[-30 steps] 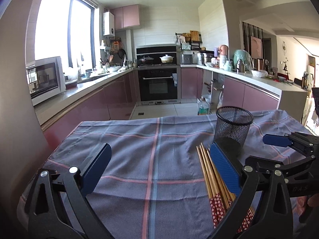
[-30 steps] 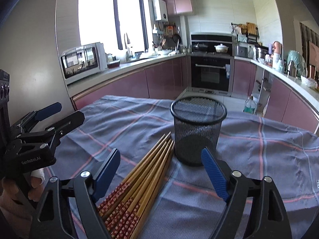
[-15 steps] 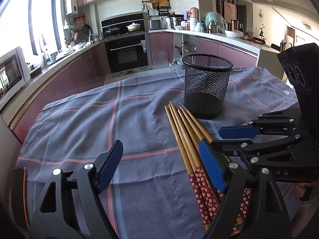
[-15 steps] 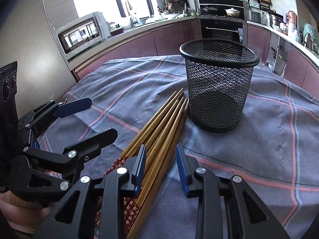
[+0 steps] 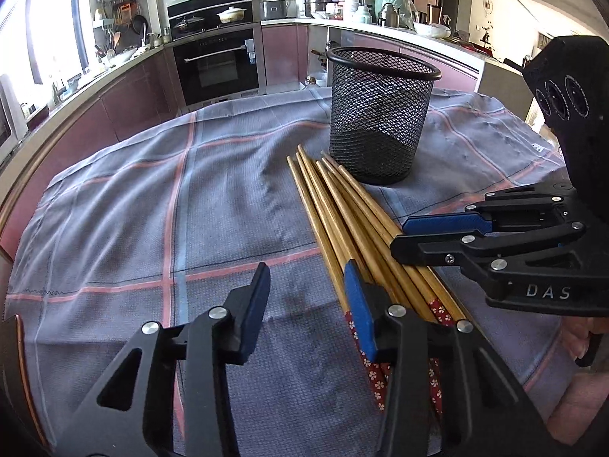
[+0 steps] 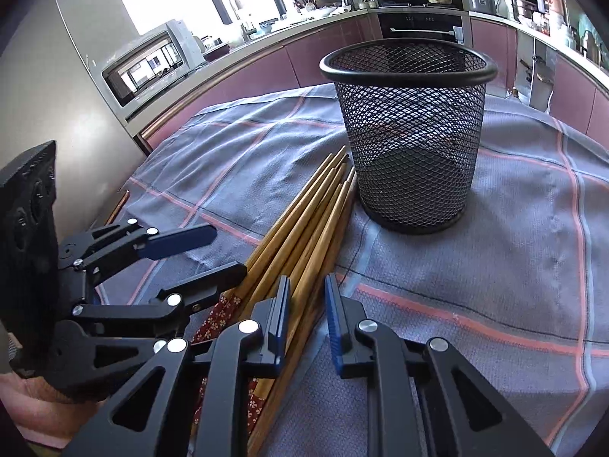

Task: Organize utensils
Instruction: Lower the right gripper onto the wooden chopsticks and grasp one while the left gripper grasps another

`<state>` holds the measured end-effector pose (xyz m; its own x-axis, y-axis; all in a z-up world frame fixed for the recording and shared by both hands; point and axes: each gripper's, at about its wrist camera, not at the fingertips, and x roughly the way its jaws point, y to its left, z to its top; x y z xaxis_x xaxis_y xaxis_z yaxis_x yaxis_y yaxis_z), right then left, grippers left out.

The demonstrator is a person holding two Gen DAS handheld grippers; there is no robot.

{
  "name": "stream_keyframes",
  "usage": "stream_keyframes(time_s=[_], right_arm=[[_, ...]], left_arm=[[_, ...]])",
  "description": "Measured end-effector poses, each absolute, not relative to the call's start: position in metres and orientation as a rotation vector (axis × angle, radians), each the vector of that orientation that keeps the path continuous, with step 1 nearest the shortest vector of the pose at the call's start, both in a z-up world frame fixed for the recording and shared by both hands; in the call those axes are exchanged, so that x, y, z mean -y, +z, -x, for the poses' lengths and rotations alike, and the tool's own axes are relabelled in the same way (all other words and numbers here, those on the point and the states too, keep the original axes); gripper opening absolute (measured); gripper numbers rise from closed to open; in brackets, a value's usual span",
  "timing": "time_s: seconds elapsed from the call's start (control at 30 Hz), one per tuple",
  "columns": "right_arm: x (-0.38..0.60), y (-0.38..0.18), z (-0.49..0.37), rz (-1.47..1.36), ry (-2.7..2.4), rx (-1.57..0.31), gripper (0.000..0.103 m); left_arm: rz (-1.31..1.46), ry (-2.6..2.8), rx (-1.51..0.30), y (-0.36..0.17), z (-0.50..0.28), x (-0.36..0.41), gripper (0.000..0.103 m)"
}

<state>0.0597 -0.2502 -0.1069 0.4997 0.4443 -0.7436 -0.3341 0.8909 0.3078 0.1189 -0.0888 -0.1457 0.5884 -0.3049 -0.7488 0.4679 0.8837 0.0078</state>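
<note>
Wooden chopsticks (image 5: 344,209) all lie mid-frame beside the empty mesh cup (image 5: 380,114); left gripper (image 5: 304,304) open, right gripper (image 6: 306,316) narrowed, neither holding anything.

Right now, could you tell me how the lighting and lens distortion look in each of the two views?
Left wrist view: daylight from the window at left, blown out; the counter edge bows with fisheye curve; the chopsticks and mesh basket stay sharp. Right wrist view: the window is overexposed, glare streaks the grey wall at left, the basket rim bulges, and the tablecloth lines curve.
</note>
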Motion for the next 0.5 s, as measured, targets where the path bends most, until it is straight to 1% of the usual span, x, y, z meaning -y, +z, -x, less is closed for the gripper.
stream_keyframes(time_s=[0.07,0.1,0.23,0.3,0.37,0.4,0.5], right_arm=[[0.252,-0.106,-0.058,-0.126,0.479,-0.934,0.016],[0.254,-0.105,-0.057,-0.131,0.482,-0.932,0.014],[0.258,-0.102,-0.058,-0.134,0.486,-0.932,0.007],[0.256,-0.103,-0.059,-0.126,0.478,-0.936,0.006],[0.259,-0.107,-0.062,-0.159,0.484,-0.952,0.007],[0.259,-0.107,-0.063,-0.154,0.48,-0.954,0.01],[0.255,-0.104,-0.063,-0.104,0.467,-0.951,0.012]], left_arm=[[-0.198,-0.47,-0.835,-0.146,-0.117,0.08,0.036],[-0.198,-0.471,-0.835,-0.146,-0.118,0.08,0.035],[-0.178,-0.474,-0.844,-0.141,-0.114,0.075,0.035],[-0.173,-0.475,-0.837,-0.138,-0.111,0.072,0.035],[-0.178,-0.487,-0.825,-0.135,-0.108,0.073,0.039],[-0.187,-0.493,-0.818,-0.133,-0.107,0.075,0.04],[-0.206,-0.512,-0.811,-0.131,-0.106,0.081,0.04]])
